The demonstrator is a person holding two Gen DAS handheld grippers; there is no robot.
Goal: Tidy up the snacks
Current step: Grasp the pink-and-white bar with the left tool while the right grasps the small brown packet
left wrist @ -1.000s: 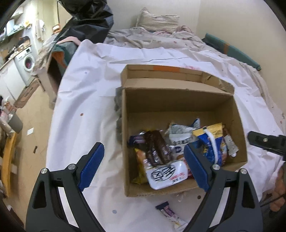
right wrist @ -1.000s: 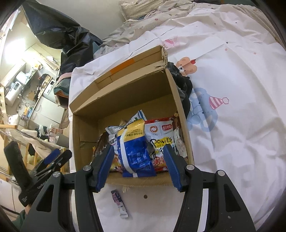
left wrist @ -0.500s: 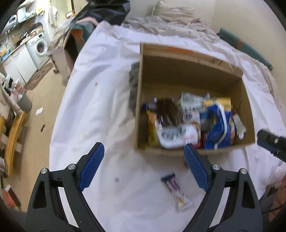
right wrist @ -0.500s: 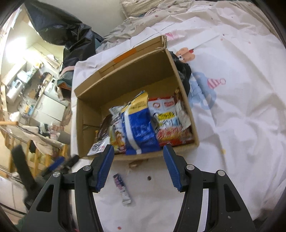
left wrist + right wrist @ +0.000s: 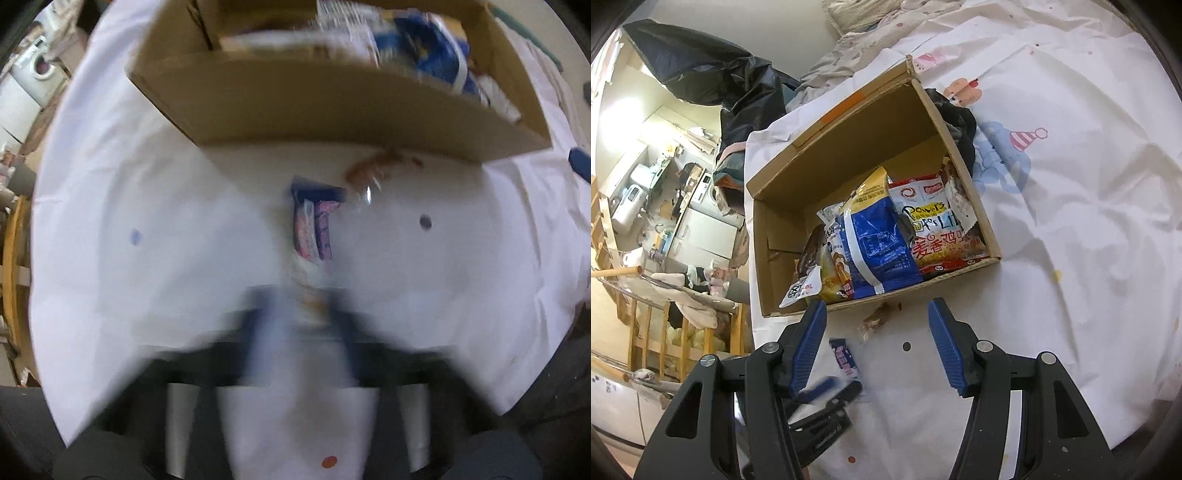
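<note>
A small purple and white snack bar (image 5: 312,229) lies on the white sheet in front of the cardboard box (image 5: 332,107); it also shows in the right wrist view (image 5: 845,358). My left gripper (image 5: 301,325) is heavily blurred, its fingers close on either side of the bar's near end; contact cannot be told. The box (image 5: 775,266) holds several snack bags, among them a blue bag (image 5: 875,243) and a red noodle pack (image 5: 942,236). My right gripper (image 5: 877,347) is open and empty, just in front of the box.
A crumpled brown wrapper (image 5: 877,319) lies on the sheet by the box's front wall. Dark cloth (image 5: 956,118) sits against the box's right side. A black bag (image 5: 713,74) and a room with appliances lie beyond the bed's left edge.
My left gripper has dropped down to the snack bar on the sheet and its fingers have narrowed around it. My right gripper has pulled back a little from the box.
</note>
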